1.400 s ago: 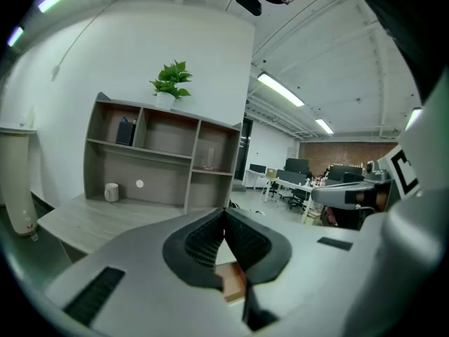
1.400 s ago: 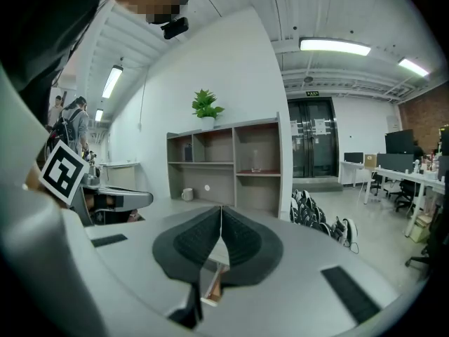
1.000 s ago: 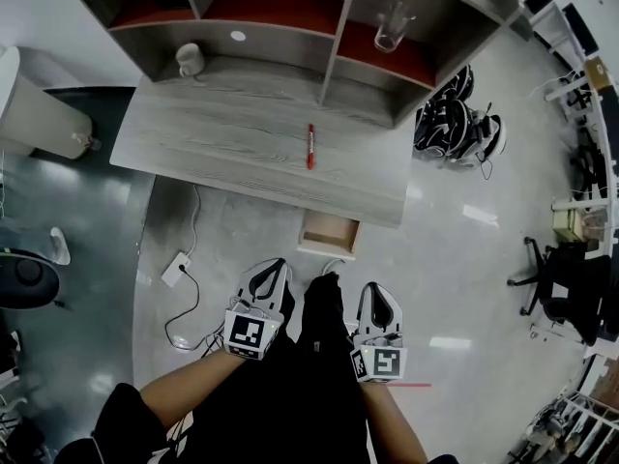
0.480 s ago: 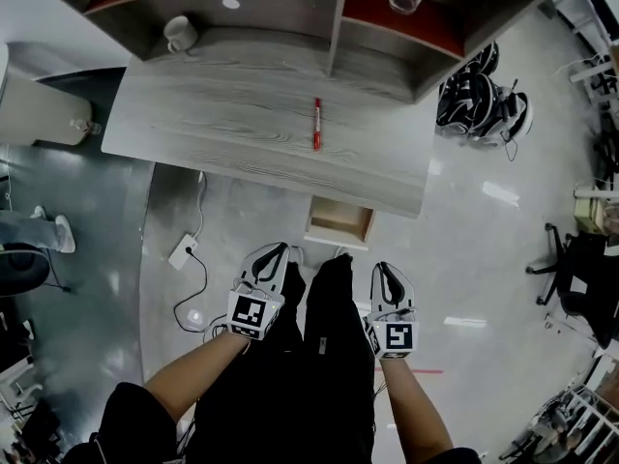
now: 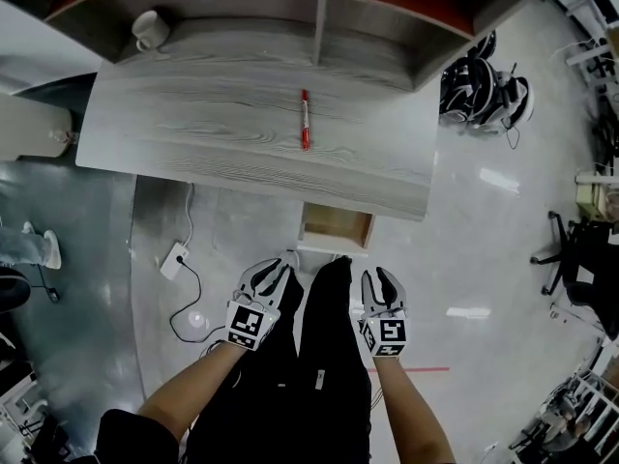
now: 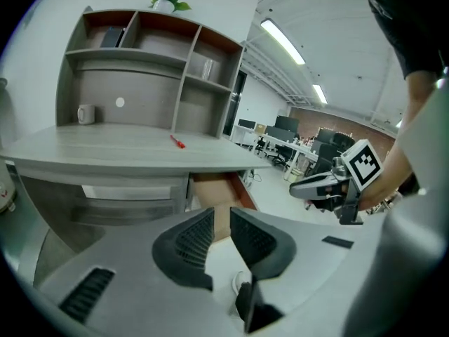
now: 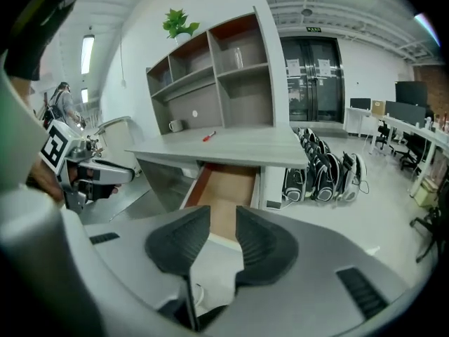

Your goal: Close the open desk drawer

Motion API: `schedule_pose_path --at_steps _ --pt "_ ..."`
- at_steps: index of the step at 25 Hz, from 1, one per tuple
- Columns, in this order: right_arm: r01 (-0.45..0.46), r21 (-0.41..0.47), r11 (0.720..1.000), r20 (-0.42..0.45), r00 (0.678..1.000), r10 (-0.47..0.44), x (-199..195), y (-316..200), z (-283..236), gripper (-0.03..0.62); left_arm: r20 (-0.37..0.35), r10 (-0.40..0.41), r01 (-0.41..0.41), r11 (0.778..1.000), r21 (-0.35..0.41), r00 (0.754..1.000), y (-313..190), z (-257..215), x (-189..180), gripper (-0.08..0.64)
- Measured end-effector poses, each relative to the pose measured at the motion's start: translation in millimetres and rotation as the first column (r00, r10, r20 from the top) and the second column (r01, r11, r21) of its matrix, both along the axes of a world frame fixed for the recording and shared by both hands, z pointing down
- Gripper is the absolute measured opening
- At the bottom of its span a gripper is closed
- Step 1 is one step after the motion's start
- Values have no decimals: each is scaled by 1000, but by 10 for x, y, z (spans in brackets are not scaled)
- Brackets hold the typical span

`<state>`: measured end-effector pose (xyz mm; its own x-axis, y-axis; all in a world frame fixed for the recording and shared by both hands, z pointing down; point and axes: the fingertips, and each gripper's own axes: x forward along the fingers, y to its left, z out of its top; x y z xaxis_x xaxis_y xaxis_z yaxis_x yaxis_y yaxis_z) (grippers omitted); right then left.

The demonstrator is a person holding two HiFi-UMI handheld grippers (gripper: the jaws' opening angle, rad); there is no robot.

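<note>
Desk [image 5: 242, 143] hides the drawer [image 5: 334, 228] rear; left claw [image 6: 222, 216] and right claw [image 7: 223, 213], just opened, empty.

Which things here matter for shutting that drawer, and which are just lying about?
For the job: drawer, desk, left hand-held gripper and right hand-held gripper, whose jaws have just been opening with nothing between them.
Lying about: red pen, mug, backpacks, power strip.

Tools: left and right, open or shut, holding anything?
Left tool: open, jaws just opening, nothing between them.
Right tool: open, jaws just opening, nothing between them.
</note>
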<state>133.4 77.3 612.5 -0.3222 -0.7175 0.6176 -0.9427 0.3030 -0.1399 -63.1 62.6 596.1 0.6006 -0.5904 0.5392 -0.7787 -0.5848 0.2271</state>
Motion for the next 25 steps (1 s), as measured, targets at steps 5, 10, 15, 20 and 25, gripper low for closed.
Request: schedule_pose_path --at_steps 5,10,15,20,25 --pt "92 -60 994 -49 994 -95 -32 48 445 160 24 89 -87 993 -74 996 74 481 76 141" --pt "90 -101 991 -86 991 -98 143 4 754 161 36 132 -126 981 -149 991 27 880 206 163" --pt "136 -169 976 -95 984 -154 135 47 1123 164 69 195 -181 967 -178 978 7 1221 312 172" --pt "139 -200 970 -86 984 -159 75 41 1304 166 85 215 -195 961 -198 973 4 1430 321 178" --pt "143 -180 973 -95 982 -162 54 -60 1352 166 104 202 -181 966 -182 974 -82 1527 331 176"
